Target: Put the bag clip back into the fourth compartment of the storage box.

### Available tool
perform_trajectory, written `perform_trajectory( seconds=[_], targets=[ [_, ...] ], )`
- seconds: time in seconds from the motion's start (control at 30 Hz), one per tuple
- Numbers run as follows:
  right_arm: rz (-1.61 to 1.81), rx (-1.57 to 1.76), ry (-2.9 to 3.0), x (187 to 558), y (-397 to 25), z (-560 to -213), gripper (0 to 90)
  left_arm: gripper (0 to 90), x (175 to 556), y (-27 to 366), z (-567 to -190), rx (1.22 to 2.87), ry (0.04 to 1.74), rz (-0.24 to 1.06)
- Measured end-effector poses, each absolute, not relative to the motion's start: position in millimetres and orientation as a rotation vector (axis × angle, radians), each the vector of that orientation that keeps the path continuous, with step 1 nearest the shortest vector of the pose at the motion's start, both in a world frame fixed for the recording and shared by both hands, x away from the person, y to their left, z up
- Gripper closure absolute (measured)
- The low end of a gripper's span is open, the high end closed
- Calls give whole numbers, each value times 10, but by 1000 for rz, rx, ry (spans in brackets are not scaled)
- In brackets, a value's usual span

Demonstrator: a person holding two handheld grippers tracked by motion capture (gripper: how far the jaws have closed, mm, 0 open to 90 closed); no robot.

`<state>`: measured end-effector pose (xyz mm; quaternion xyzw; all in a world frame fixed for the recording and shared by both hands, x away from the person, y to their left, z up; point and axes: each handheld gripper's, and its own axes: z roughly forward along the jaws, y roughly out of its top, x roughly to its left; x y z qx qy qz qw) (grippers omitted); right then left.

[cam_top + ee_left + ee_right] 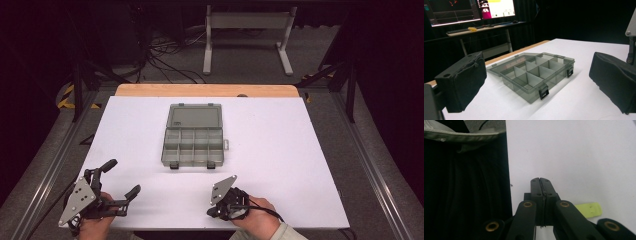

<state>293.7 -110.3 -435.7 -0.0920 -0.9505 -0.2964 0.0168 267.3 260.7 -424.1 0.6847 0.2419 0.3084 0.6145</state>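
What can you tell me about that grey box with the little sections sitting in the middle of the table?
The organizer box looks like smoky, see-through grey plastic. It lies open and flat on the white table, its lid folded back flat on the far side. The tray is split by thin walls into small compartments, all of which look empty. Two black latches hang on its near edge. Neither gripper touches it.

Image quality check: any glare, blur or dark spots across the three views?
High view: white table evenly lit, surroundings nearly black. Left gripper view: monitor overexposed, organizer box sharp, near tongs soft. Right gripper view: shut tongs dark, table washed out.
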Motion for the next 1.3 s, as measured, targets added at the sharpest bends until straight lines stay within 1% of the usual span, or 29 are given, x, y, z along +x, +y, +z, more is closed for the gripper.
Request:
perform_trajectory(
  seconds=[0.4, 1.3],
  targets=[
    [-897, -287, -2953, 2933, -1098, -4380, 900, 17, 2675, 2608, -4241, 1578, 557, 710],
    [-826, -363, -2989, 2931, -1345, -4392, 900, 17, 2674, 2605, -4245, 1575, 560, 709]
  ],
)
